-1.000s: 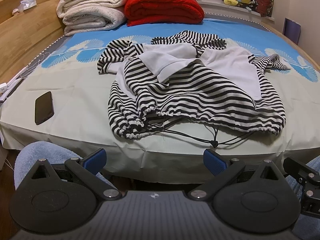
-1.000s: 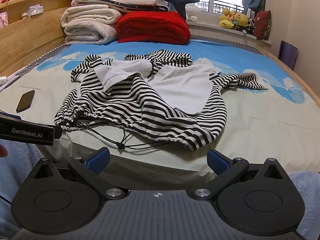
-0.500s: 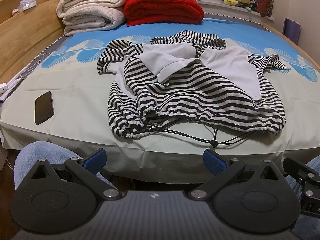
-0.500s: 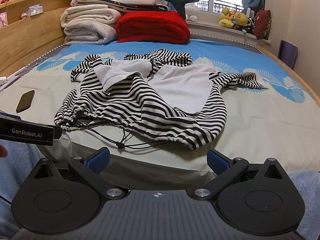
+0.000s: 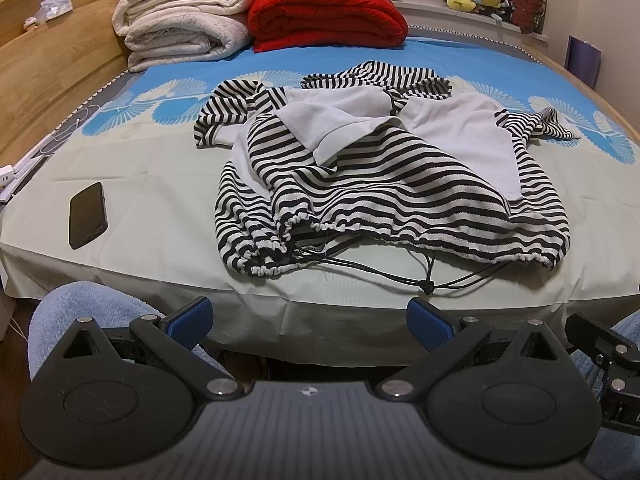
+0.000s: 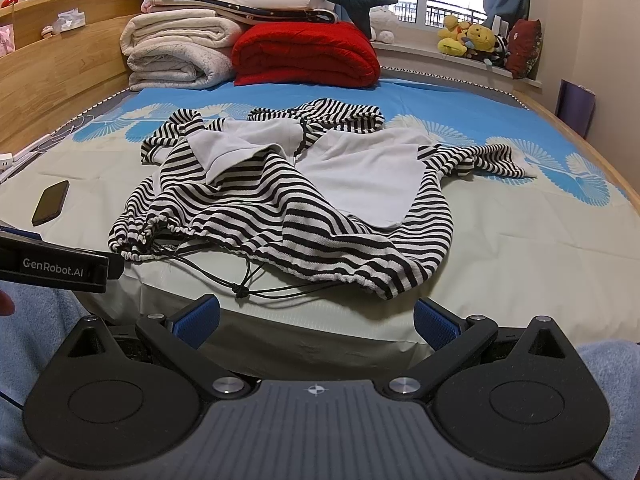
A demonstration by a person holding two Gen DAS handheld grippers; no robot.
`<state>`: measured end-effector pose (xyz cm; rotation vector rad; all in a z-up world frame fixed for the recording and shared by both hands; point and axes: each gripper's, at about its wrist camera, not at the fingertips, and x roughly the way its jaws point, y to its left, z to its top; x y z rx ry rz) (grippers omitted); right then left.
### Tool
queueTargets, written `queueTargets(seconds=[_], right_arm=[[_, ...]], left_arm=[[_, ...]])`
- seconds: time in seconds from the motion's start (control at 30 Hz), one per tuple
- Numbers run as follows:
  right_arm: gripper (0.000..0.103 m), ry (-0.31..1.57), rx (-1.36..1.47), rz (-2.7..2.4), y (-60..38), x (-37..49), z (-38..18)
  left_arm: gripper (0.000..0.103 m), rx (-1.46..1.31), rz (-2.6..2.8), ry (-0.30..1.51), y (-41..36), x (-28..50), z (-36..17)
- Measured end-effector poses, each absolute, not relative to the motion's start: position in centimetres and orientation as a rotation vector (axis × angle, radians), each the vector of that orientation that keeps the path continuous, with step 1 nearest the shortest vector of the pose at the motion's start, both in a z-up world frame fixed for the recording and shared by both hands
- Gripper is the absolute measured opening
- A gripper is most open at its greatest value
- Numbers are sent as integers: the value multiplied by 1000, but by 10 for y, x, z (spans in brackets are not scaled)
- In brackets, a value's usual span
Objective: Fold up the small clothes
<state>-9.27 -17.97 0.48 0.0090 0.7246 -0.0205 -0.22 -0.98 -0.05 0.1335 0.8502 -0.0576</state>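
- The striped hoodie (image 5: pixel 384 188) lies crumpled in the middle of the bed (image 5: pixel 152 208), its gathered hem at the near edge and its hood (image 5: pixel 376 78) at the far end. It is partly turned out, so that pale lining (image 5: pixel 472 136) shows across the chest.
- One sleeve (image 6: pixel 476 158) trails off to the right; the other is bunched at the far left beside the hood.
- A thin black drawstring (image 5: pixel 428 284) loops out of the hem onto the sheet, knotted near the bed's edge.
- Judged from the way it drapes, the cloth is a soft, light knit: it will sag and slide, not hold a crease, and it should not tear or slip from rubber pads.
- Good places to take hold look to be the two corners of the elastic hem, or a shoulder and its sleeve cuff. The cord is a poor hold, since pulling it would likely cinch the hem.
- It probably needs spreading flat first, so folding seems barely begun.
- The left gripper (image 5: pixel 308 320) hangs off the near edge of the bed, its blue-padded fingers (image 5: pixel 192 314) wide apart and holding nothing.
- The right gripper (image 6: pixel 316 318) sits likewise just short of the hem, fingers (image 6: pixel 434 322) spread and empty.
- A dark phone (image 5: pixel 87 215) lies on the sheet to the left, well apart from the garment.
- Folded white blankets (image 5: pixel 184 28) and a red blanket (image 5: pixel 328 16) are stacked at the far end.
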Motion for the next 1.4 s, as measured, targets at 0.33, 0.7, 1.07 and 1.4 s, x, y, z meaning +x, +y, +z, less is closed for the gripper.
queueTargets(seconds=[0.33, 0.7, 1.07, 1.4], right_arm=[[102, 728, 11, -21, -180, -93, 4], [102, 708, 3, -9, -194, -55, 20], [102, 681, -57, 6, -233, 182, 56], [102, 919, -124, 41, -210, 480, -40]], left_arm=[[103, 133, -58, 853, -9, -2, 0], [103, 88, -43, 812, 11, 54, 22], [103, -40, 178, 721, 69, 277, 23], [103, -27, 304, 733, 94, 409, -23]])
